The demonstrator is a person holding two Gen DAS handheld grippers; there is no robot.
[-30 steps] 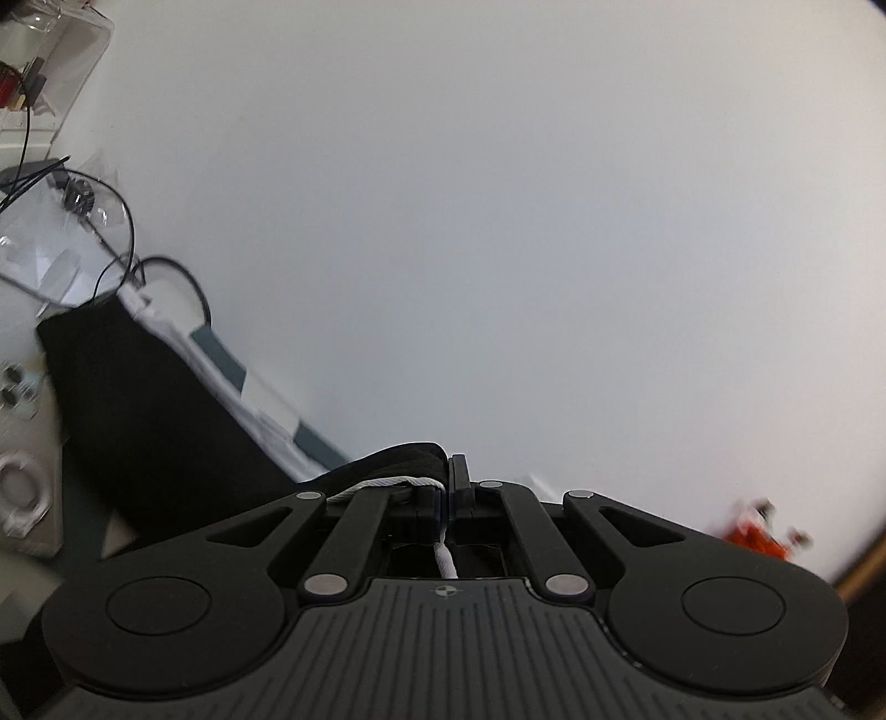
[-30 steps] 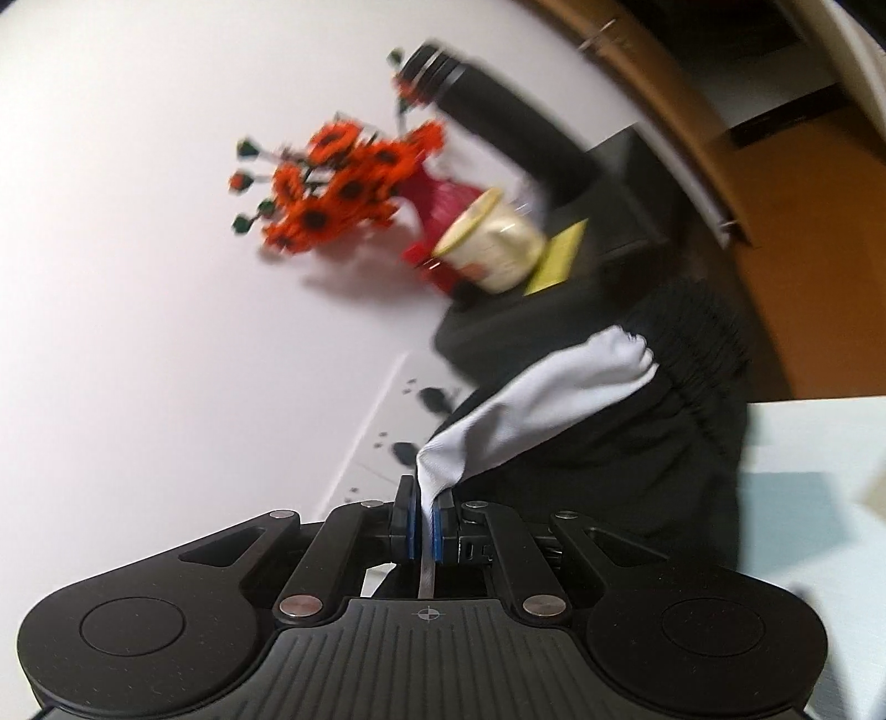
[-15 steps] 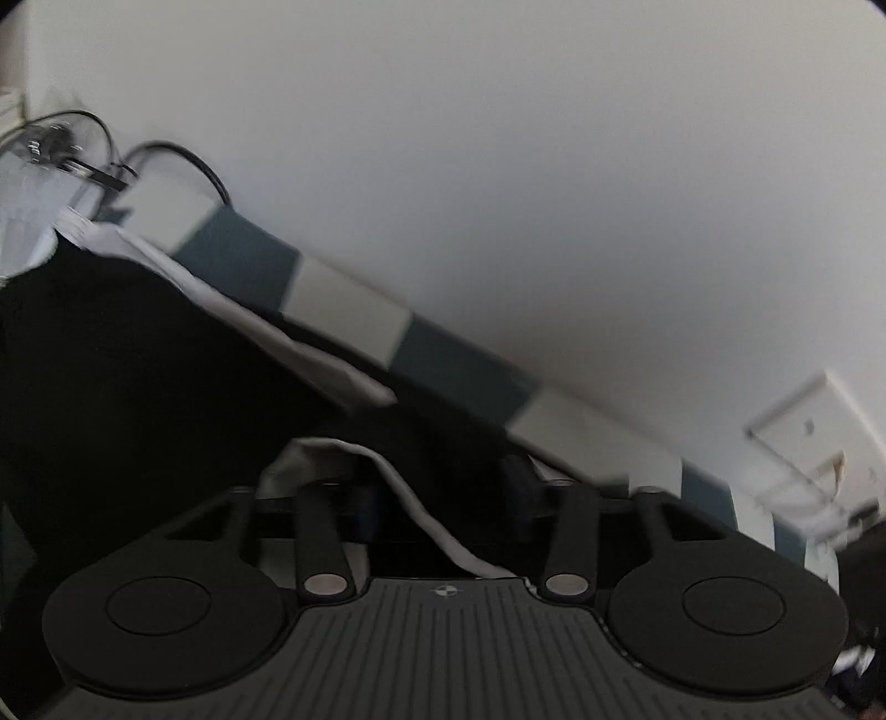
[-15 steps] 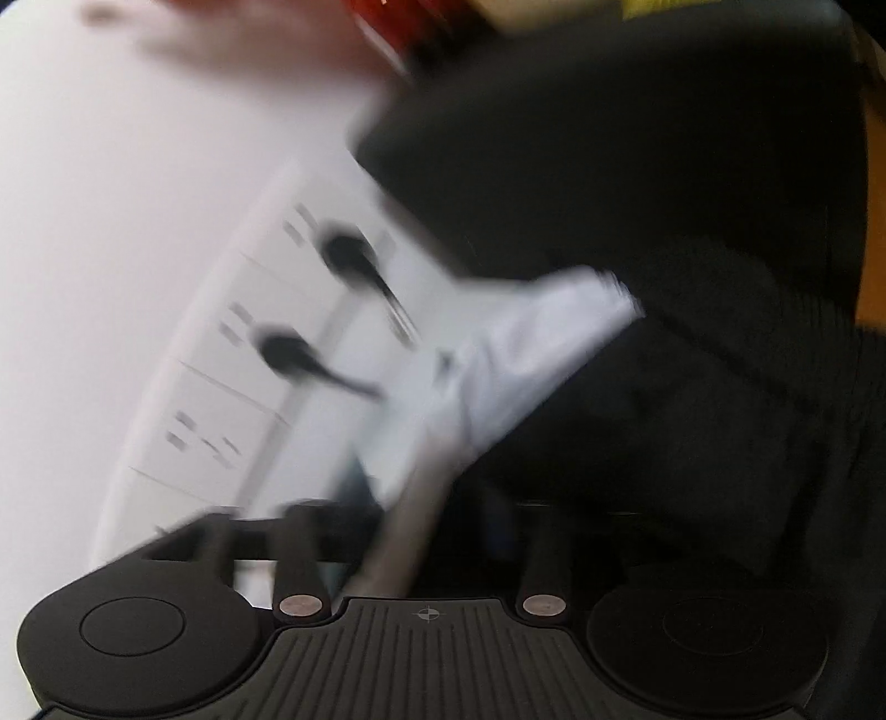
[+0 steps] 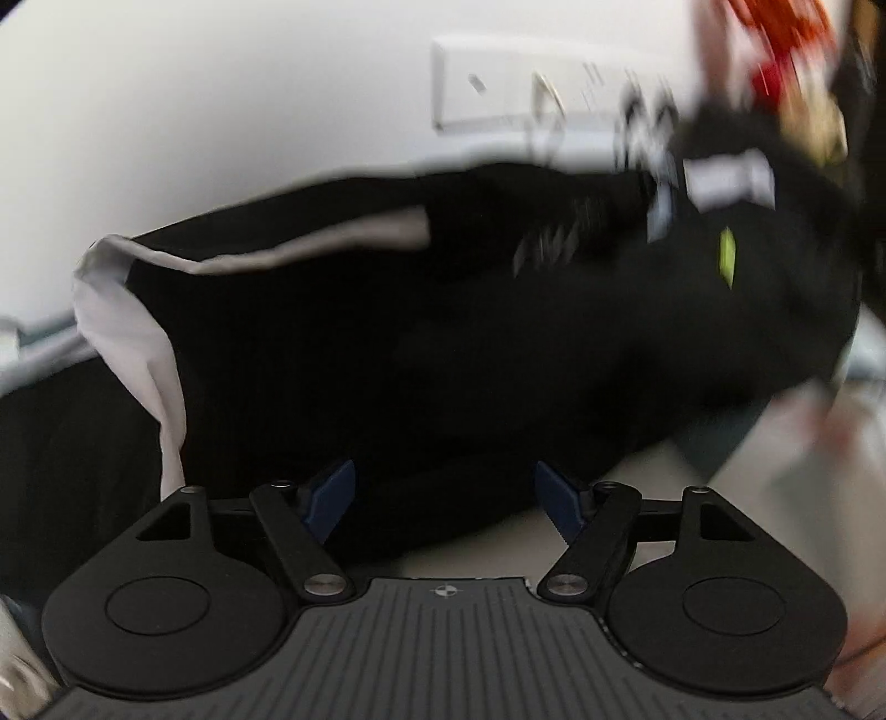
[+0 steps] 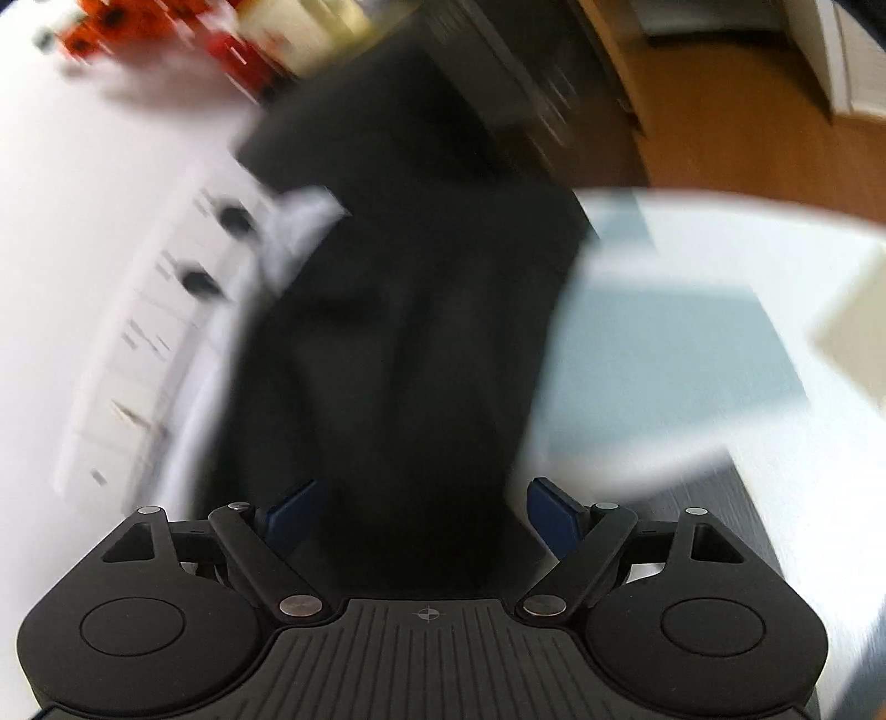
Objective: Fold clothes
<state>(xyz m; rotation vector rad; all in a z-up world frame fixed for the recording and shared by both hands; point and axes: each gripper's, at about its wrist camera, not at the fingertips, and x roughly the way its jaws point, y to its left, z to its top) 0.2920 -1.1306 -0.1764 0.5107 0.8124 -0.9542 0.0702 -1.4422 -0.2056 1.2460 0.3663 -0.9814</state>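
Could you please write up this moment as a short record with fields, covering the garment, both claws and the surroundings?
garment: black garment with white lining, lying crumpled on the table
left claw: left claw jaws opening, pads clear of the cloth below
right claw: right claw jaws opening, black cloth between them, not pinched
table: pale cover with blue-grey checks
background: white wall with socket strip; red-orange flowers, blurred
image quality: both views motion-blurred
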